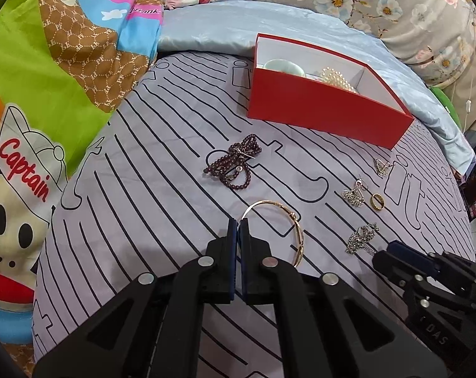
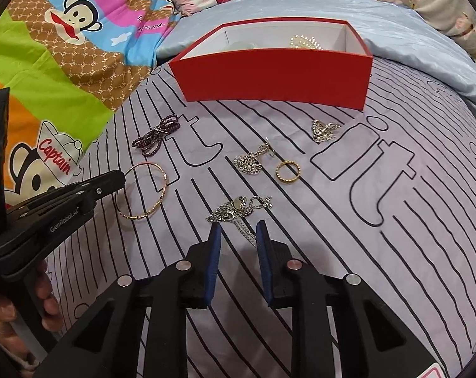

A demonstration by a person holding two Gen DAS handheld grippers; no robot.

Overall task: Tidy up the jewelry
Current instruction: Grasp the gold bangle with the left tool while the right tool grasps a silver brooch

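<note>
Two close wrist views low over the bedspread [image 1: 162,195], facing the shared red box [image 2: 275,75].

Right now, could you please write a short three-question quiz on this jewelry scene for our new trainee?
1. True or false: the left gripper is shut on the gold bangle.
2. Which piece lies nearest the right gripper? A. dark bead bracelet B. silver chain necklace C. gold ring
3. Fill in: pearls already lie in the ____ box.

Key: 1 true; 2 B; 3 red.
</note>
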